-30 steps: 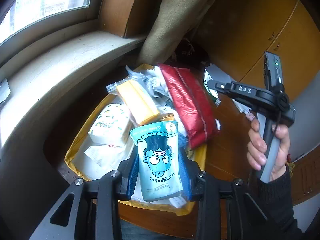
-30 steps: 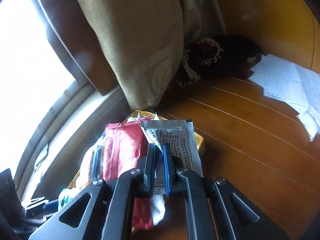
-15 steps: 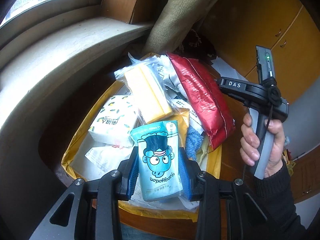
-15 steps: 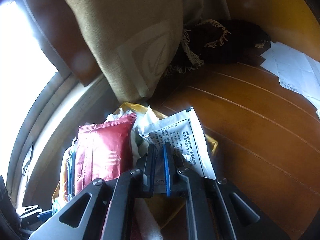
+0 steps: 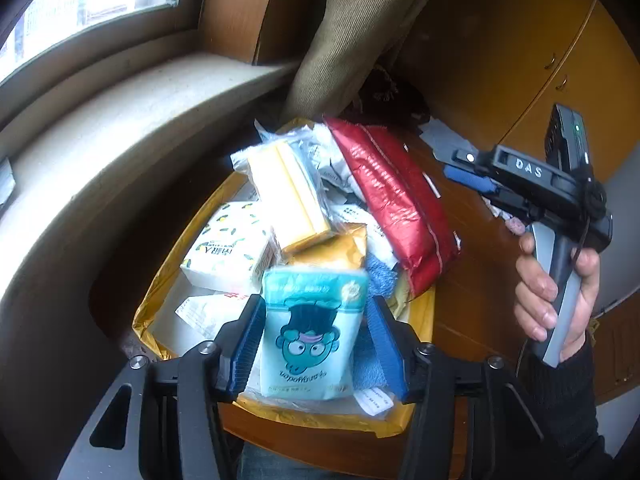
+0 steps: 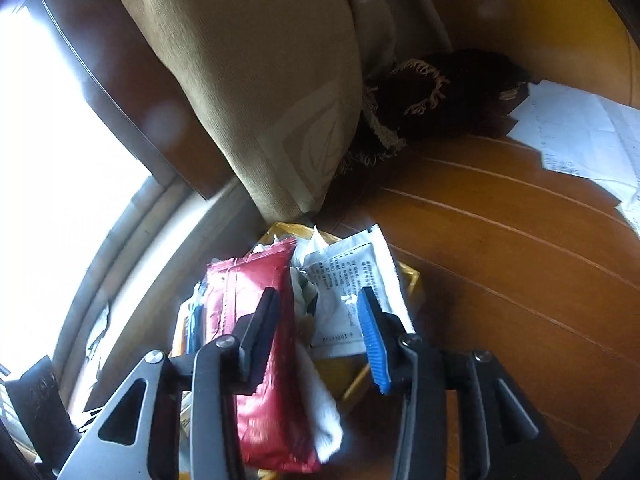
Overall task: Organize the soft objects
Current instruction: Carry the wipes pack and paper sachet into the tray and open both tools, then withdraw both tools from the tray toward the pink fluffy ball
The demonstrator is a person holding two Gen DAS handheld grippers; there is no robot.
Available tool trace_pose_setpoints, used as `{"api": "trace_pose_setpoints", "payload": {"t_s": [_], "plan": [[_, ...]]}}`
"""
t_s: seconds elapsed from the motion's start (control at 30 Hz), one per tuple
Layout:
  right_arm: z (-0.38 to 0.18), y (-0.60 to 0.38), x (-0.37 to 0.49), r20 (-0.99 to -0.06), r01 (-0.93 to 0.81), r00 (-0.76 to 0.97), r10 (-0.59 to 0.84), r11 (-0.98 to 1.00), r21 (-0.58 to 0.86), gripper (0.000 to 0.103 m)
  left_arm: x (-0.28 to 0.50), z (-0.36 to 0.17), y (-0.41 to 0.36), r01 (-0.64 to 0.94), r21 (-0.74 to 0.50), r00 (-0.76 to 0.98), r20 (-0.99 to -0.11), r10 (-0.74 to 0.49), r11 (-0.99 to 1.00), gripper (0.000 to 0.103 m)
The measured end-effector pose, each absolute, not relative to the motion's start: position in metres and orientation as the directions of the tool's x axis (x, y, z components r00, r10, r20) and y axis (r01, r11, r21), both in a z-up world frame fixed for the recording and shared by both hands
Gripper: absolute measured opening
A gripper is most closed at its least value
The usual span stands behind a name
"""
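Observation:
A yellow bag [image 5: 160, 300] on the wooden table holds a heap of soft packs. My left gripper [image 5: 316, 344] has opened; the light-blue cartoon tissue pack [image 5: 312, 332] sits between its pads on the heap, with gaps on both sides. A red foil pack [image 5: 396, 208], a yellow sponge pack [image 5: 288, 192] and a white tissue pack [image 5: 232, 248] lie farther in. My right gripper [image 6: 320, 332] is open above the white printed sachet [image 6: 352, 280] and the red foil pack [image 6: 260, 320]. It also shows in the left wrist view [image 5: 472, 176].
A stone window sill [image 5: 100, 140] runs along the left. A tan curtain [image 6: 260, 80] hangs behind the bag, with a dark fringed cloth [image 6: 440, 88] beside it. White papers [image 6: 580, 132] lie on the table [image 6: 500, 260] at the far right. Cabinet doors [image 5: 560, 60] stand behind.
Both grippers have opened. The left one let go of the blue tissue pack over the bag; the right one released the white sachet, which now lies on the heap.

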State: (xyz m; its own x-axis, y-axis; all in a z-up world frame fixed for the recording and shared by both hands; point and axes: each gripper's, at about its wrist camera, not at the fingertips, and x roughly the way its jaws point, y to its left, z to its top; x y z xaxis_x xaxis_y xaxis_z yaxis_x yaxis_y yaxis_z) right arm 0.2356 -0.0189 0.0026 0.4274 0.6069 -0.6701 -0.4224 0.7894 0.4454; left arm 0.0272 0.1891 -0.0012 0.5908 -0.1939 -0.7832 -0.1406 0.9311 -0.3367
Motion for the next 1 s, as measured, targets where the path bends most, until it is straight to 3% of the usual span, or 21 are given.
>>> {"api": "trace_pose_setpoints", "payload": {"t_s": [0.37,0.67,1.0], "plan": [[0.018,-0.093,0.185,-0.621,-0.409,0.486,0.615,0.788,0.460,0.065,0.020,0.028,0.128,-0.020,-0.302,0.650,-0.728,-0.217,0.953,0.062],[0.015,-0.181,0.161,-0.629,-0.297,0.558,0.542,0.838,0.458,0.067,0.046,0.032,0.034,0.171,-0.328,0.594,-0.718,-0.362,0.929,0.062],[0.010,-0.275,0.160,-0.684,-0.126,0.599,0.416,0.893,0.432,0.069,0.093,0.005,-0.027,0.208,-0.368,0.488,-0.764,-0.422,0.906,0.062]]}}
